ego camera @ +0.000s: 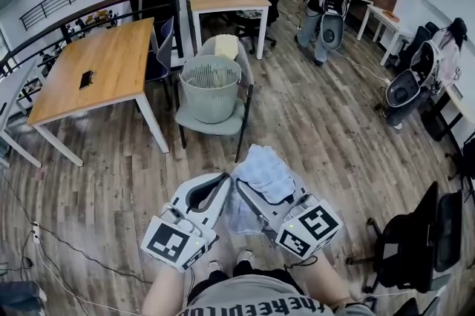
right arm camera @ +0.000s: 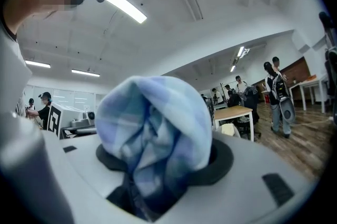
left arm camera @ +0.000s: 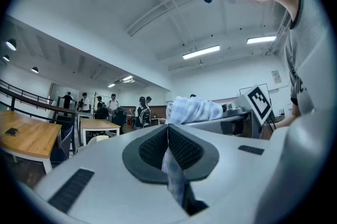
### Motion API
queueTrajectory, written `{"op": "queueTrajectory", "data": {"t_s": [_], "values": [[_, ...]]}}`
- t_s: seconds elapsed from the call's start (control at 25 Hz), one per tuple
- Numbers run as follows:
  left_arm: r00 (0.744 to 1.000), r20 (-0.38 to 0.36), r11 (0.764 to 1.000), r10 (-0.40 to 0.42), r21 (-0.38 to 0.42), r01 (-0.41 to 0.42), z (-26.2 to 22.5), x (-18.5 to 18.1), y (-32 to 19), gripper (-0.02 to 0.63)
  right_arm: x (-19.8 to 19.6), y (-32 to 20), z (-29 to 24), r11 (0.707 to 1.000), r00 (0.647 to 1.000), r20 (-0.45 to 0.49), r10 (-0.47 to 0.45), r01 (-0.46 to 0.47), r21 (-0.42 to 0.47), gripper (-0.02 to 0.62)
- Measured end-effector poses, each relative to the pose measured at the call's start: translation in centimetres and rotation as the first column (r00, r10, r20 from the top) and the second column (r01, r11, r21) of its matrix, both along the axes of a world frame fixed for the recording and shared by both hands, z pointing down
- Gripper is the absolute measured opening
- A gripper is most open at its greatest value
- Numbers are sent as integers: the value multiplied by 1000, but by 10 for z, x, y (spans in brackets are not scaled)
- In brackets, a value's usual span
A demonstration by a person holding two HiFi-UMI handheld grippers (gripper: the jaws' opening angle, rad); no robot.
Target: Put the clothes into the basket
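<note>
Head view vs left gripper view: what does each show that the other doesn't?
Head view only: the basket on a chair ahead. Left gripper view only: the left hand-held gripper shut on a thin fold of the cloth. Both: the cloth's blue checked bundle in the right hand-held gripper, and the wooden tables.

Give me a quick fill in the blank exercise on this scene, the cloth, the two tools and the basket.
1. The basket stands on the seat of a ____.
2. The right tool grips a big bunch of checked cloth, coloured blue and ____.
3. The left tool is shut on a thin strip of cloth, so the number of tools gripping cloth is ____.
Missing words: chair; white; two.
</note>
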State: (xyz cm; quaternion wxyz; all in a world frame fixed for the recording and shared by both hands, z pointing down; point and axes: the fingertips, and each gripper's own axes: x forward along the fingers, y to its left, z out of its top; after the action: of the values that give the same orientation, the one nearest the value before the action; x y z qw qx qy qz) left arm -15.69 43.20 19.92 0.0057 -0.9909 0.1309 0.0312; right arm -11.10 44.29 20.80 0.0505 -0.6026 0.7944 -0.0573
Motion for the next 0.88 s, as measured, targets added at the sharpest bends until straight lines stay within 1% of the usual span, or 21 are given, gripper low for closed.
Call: {"op": "queueTrajectory", "data": {"t_s": [0.08,0.2,0.32,0.44,0.68,0.88], "values": [[1000,-1,1000,-12,3,12,0,7,-2,15,8,0,1,1000,1000,15,-15,15,-1,268],[999,-8,999,-39,10,39,0,16,-5,15,18,2,6,999,999,-18,-48,47,-11,268],[998,-10,998,-62,21,62,1,25,-5,15,32,5,3,999,998,-43,-44,44,15,262],[997,-1,997,-81,16,81,2,31,-9,14,40,0,1,999,999,-30,-44,44,21,255],[990,7,990,-141,-6,141,12,31,-32,14,46,-20,13,998,998,-15,-59,60,5,245],[990,6,990,-141,-28,141,15,37,-65,14,50,-49,15,999,998,-31,-48,49,3,239]]}}
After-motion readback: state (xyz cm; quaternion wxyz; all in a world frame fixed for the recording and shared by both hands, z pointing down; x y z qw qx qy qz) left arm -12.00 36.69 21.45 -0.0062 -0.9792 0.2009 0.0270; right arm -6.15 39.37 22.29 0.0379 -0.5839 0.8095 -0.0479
